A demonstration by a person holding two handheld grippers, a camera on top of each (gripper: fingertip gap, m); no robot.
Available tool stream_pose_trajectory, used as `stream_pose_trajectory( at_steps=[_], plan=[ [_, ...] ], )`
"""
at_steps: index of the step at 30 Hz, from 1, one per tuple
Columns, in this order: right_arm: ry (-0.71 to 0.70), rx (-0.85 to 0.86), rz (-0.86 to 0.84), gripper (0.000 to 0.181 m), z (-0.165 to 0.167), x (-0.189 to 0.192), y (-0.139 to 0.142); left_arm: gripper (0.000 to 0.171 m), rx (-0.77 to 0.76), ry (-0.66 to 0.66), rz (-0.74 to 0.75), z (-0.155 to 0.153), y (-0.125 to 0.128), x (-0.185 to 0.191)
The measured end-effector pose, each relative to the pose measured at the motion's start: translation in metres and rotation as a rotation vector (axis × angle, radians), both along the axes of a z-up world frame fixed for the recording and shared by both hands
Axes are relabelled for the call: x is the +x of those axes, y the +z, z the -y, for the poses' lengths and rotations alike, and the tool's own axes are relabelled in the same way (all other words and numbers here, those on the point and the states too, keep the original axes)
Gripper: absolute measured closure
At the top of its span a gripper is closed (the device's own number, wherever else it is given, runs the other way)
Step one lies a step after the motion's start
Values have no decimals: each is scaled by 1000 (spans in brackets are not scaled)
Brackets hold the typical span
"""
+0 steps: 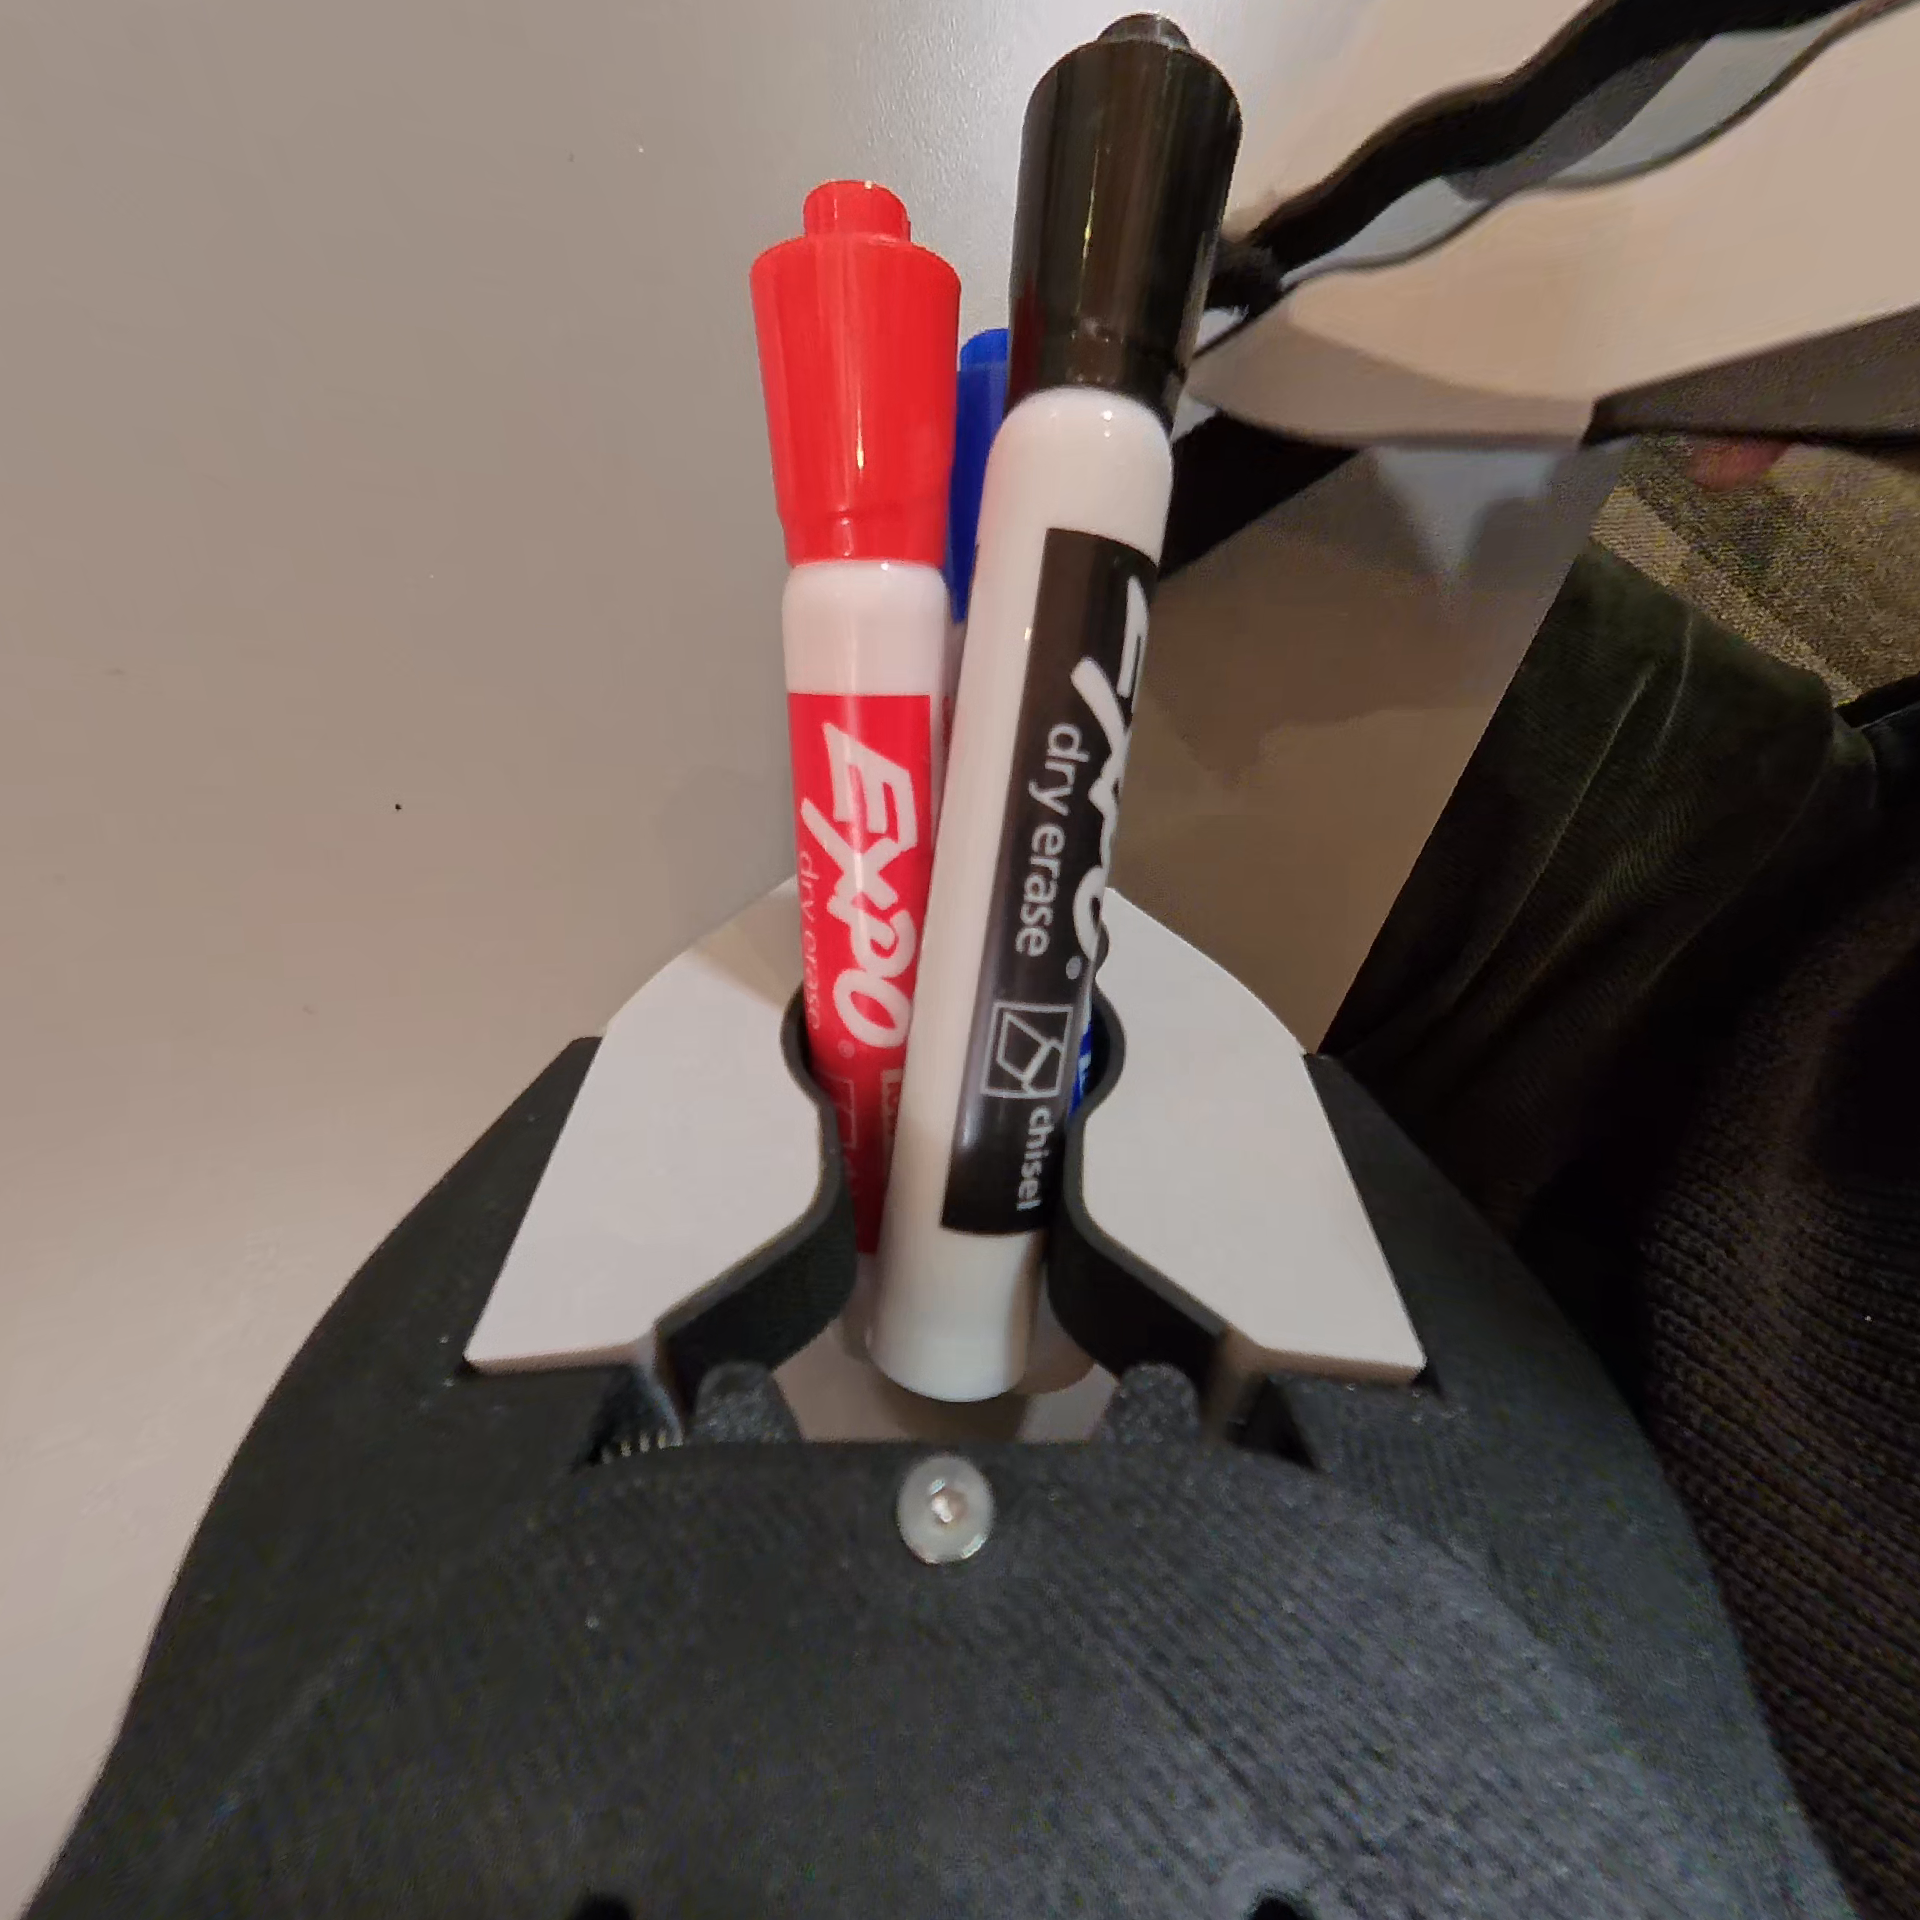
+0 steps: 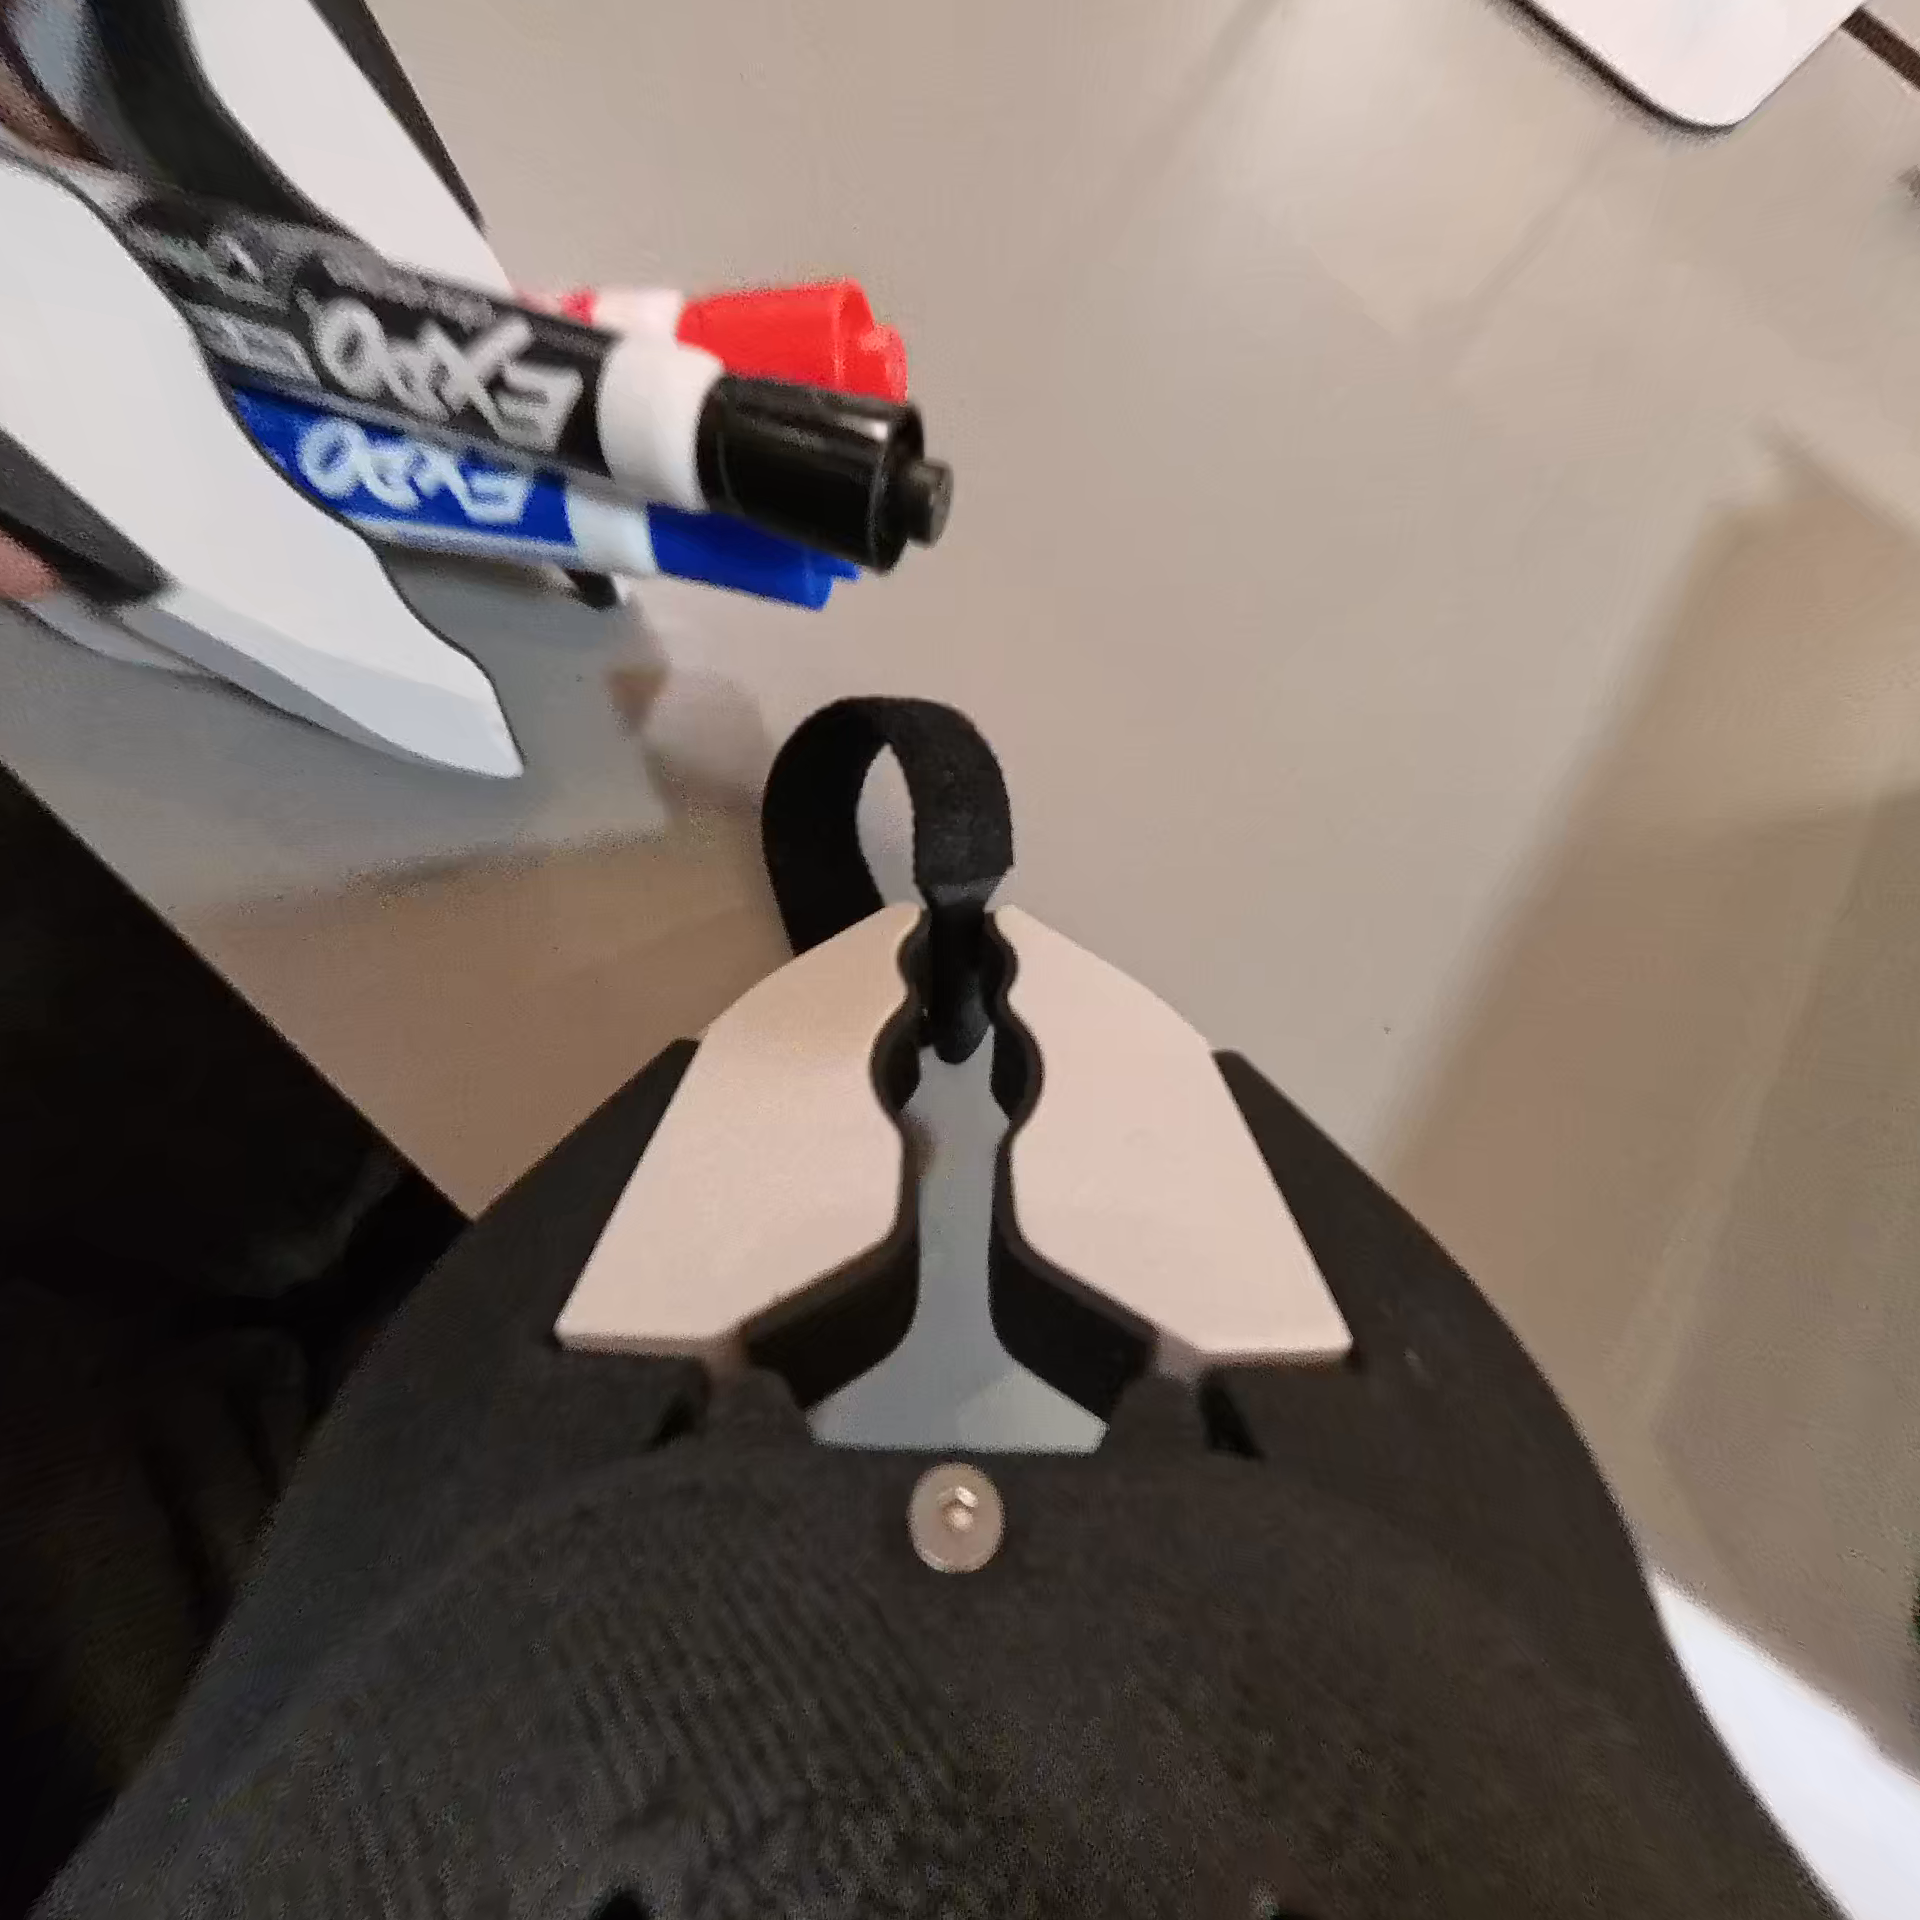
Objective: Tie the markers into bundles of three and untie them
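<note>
My left gripper (image 1: 951,997) is shut on three markers held side by side: a red marker (image 1: 852,582), a black marker (image 1: 1081,582) in front, and a blue marker (image 1: 977,447) mostly hidden behind them. Their caps point away from me. My right gripper (image 2: 956,940) is shut on a black hook-and-loop strap (image 2: 894,800), which curls into a loop above the fingertips. In the right wrist view the left gripper (image 2: 270,582) shows at upper left with the red marker (image 2: 800,332), black marker (image 2: 810,457) and blue marker (image 2: 727,551). The strap hangs apart from them.
A pale beige table top (image 1: 364,520) lies under both grippers. The right gripper (image 1: 1558,312) shows at the upper right of the left wrist view. A person's dark sleeve (image 1: 1662,1039) is at right. A white object (image 2: 1714,62) sits at the far table corner. Some 10 cm of space lies between my two pairs of fingers. The white object (image 2: 1714,62) is about equally far from each gripper, around 40 cm.
</note>
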State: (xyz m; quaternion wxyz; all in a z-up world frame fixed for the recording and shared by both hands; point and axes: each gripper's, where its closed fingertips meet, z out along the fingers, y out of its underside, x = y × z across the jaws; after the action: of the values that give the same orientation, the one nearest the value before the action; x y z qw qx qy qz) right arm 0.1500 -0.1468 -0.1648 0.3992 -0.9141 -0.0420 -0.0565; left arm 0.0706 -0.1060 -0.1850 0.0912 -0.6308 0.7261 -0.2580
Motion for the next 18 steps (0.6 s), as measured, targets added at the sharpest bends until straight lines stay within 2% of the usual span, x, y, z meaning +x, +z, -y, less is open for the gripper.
stream_pose_trajectory(
  at_steps=[6,13,15,18],
  plan=[
    [3,75,-112,178,-2,2,17,126,-4,1,1,0,0,0],
    [11,127,-553,179,-4,-8,31,126,-5,3,2,0,0,0],
    [5,127,-574,179,-3,-5,29,126,-4,3,1,0,0,0],
    [-30,125,-501,178,-3,3,26,126,2,2,2,0,0,0]
  ],
)
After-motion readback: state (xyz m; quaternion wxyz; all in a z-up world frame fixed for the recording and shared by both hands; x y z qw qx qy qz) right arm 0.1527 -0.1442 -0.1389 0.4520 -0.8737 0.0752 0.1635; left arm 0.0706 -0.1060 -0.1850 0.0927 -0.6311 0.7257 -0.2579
